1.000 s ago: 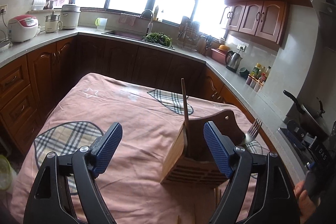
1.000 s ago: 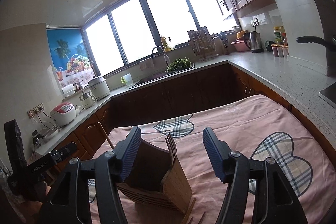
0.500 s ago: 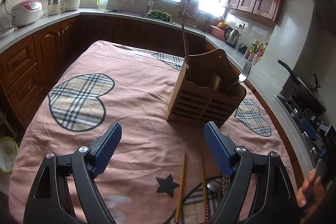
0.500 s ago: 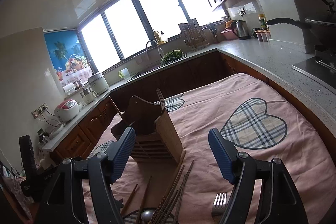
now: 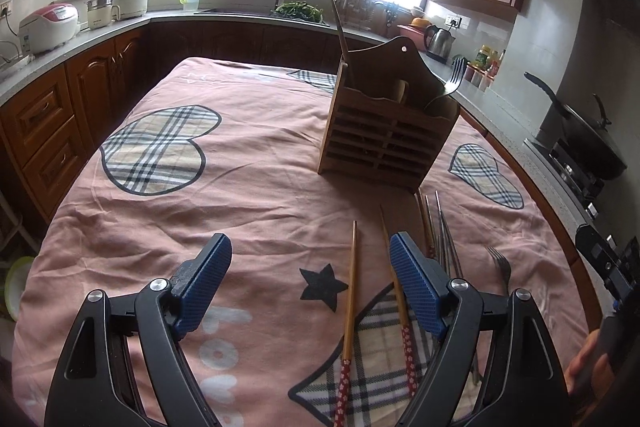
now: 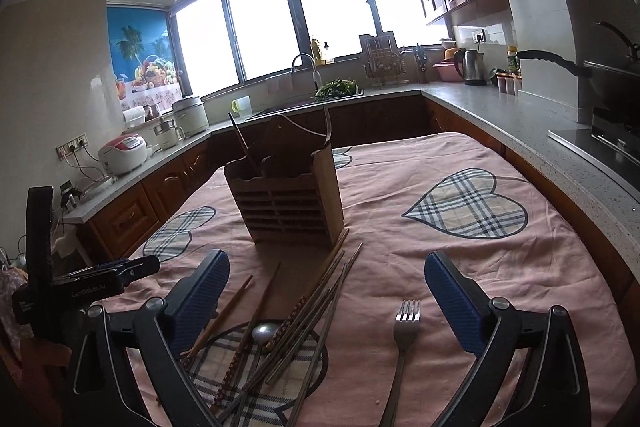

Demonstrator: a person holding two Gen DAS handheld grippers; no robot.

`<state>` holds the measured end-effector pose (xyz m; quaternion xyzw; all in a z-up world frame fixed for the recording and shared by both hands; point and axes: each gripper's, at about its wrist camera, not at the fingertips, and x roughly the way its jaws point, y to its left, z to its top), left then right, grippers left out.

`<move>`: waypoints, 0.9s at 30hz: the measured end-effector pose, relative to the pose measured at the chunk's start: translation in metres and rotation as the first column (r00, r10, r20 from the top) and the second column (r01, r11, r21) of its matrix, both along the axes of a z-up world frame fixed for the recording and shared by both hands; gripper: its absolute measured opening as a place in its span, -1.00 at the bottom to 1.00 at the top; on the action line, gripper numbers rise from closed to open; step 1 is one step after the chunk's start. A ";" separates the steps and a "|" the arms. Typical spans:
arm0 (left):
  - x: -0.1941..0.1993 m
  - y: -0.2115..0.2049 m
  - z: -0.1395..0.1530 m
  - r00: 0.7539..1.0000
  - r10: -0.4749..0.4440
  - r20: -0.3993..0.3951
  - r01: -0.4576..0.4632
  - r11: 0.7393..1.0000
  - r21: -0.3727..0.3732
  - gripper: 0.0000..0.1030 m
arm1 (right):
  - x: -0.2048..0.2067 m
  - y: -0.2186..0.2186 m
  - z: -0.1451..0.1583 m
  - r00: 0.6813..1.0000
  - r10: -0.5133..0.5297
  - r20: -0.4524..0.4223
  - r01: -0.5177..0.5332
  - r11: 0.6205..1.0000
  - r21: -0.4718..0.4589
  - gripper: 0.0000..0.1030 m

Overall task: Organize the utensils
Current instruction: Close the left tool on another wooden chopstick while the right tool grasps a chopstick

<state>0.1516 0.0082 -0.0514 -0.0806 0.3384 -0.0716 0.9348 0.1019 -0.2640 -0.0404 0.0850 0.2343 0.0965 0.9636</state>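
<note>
Left wrist view: left gripper [image 5: 310,279] hovers low over the pink tablecloth [image 5: 248,155], jaws wide apart, nothing gripped. 1 wooden chopstick [image 5: 349,301] with a red dotted end lies on the cloth between the blue pads, touching neither. A 2nd chopstick [image 5: 394,279] runs just beside the right pad and partly behind it. Metal chopsticks [image 5: 442,231] lie further right, then a fork [image 5: 500,267]. The wooden utensil holder [image 5: 386,131] stands upright at far centre-right, holding 1 dark stick at its left end and another fork [image 5: 454,81] at its right end. A hand [image 5: 586,367] shows at the right edge.

Right wrist view: right gripper [image 6: 326,301] has jaws opening, very wide, pads on nothing. Between them on the cloth lie a loose pile of chopsticks [image 6: 316,307] on the left with a spoon [image 6: 264,333] under it, and the fork [image 6: 404,331] near the right pad, not touching it. The holder [image 6: 288,203] stands beyond the pile. The left gripper's black body [image 6: 80,285] sits at the left edge.
</note>
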 end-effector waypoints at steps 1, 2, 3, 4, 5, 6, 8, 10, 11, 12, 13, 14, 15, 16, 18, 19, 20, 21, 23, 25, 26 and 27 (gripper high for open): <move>0.000 0.000 -0.002 1.000 0.001 -0.005 -0.001 1.000 0.003 0.62 | 0.000 0.000 -0.003 1.000 0.005 -0.007 -0.005 1.000 0.004 0.93; 0.000 -0.001 -0.004 1.000 0.000 -0.009 0.000 1.000 0.008 0.62 | 0.000 0.001 -0.005 1.000 0.008 -0.015 -0.007 1.000 0.006 0.93; 0.000 -0.001 -0.006 1.000 -0.001 -0.014 0.001 1.000 0.012 0.62 | 0.000 0.001 -0.008 1.000 0.007 -0.025 -0.007 1.000 0.007 0.93; 0.000 -0.001 -0.008 1.000 -0.003 -0.020 0.003 1.000 0.016 0.62 | 0.001 0.002 -0.011 0.999 0.006 -0.034 -0.006 1.000 0.007 0.93; 0.001 -0.002 -0.009 1.000 -0.005 -0.026 0.006 1.000 0.020 0.62 | 0.001 0.002 -0.013 0.999 0.006 -0.042 -0.005 1.000 0.009 0.93; 0.002 -0.003 -0.011 0.999 -0.007 -0.033 0.008 1.000 0.024 0.62 | 0.002 0.002 -0.015 0.999 0.005 -0.050 -0.004 1.000 0.013 0.93; 0.005 -0.005 -0.014 0.999 -0.013 -0.045 0.015 0.999 0.035 0.62 | 0.004 0.001 -0.018 0.998 0.003 -0.062 -0.001 1.000 0.021 0.93; 0.008 -0.007 -0.017 0.998 -0.021 -0.059 0.023 0.999 0.043 0.62 | 0.008 0.000 -0.021 0.997 0.001 -0.076 0.001 1.000 0.026 0.93; 0.010 -0.007 -0.019 0.997 -0.026 -0.067 0.029 0.999 0.044 0.62 | 0.010 -0.001 -0.022 0.997 0.001 -0.083 0.001 1.000 0.028 0.93; 0.012 -0.008 -0.021 0.997 -0.029 -0.075 0.032 0.998 0.047 0.62 | 0.012 -0.001 -0.023 0.996 0.002 -0.091 0.001 1.000 0.030 0.92; 0.015 -0.009 -0.022 0.996 -0.031 -0.081 0.036 0.998 0.050 0.62 | 0.015 -0.001 -0.025 0.995 0.004 -0.099 -0.001 1.000 0.031 0.92; 0.017 -0.010 -0.024 0.996 -0.036 -0.087 0.041 0.998 0.054 0.62 | 0.017 0.000 -0.026 0.994 0.006 -0.107 -0.003 0.999 0.032 0.91; 0.020 -0.012 -0.025 0.995 -0.041 -0.095 0.047 0.997 0.060 0.62 | 0.021 0.000 -0.028 0.993 0.009 -0.115 -0.005 0.999 0.031 0.87; 0.023 -0.014 -0.028 0.993 -0.047 -0.106 0.054 0.996 0.065 0.62 | 0.025 0.000 -0.029 0.992 0.012 -0.126 -0.008 0.999 0.031 0.83; 0.030 -0.017 -0.032 0.990 -0.062 -0.130 0.072 0.995 0.074 0.61 | 0.034 0.001 -0.033 0.988 0.020 -0.150 -0.015 0.999 0.034 0.56; 0.033 -0.019 -0.034 0.988 -0.068 -0.137 0.079 0.994 0.078 0.61 | 0.039 0.002 -0.035 0.986 0.018 -0.165 -0.013 0.999 0.031 0.49; 0.036 -0.022 -0.036 0.987 -0.075 -0.145 0.088 0.993 0.083 0.59 | 0.045 0.003 -0.037 0.984 0.018 -0.179 -0.013 0.999 0.029 0.38; 0.040 -0.024 -0.037 0.985 -0.084 -0.153 0.098 0.992 0.085 0.55 | 0.051 0.004 -0.039 0.981 0.024 -0.193 -0.019 0.999 0.031 0.28; 0.047 -0.029 -0.040 0.980 -0.105 -0.170 0.121 0.989 0.089 0.46 | 0.063 0.006 -0.045 0.974 0.030 -0.224 -0.024 0.999 0.030 0.13; 0.055 -0.033 -0.043 0.975 -0.120 -0.188 0.140 0.986 0.092 0.31 | 0.077 0.008 -0.052 0.965 0.036 -0.258 -0.029 0.999 0.032 0.00; 0.059 -0.035 -0.045 0.972 -0.128 -0.198 0.148 0.985 0.090 0.21 | 0.083 0.009 -0.055 0.961 0.038 -0.275 -0.031 0.999 0.033 -0.11; 0.063 -0.037 -0.046 0.969 -0.136 -0.206 0.157 0.984 0.089 0.14 | 0.090 0.010 -0.059 0.955 0.042 -0.294 -0.033 0.999 0.035 -0.18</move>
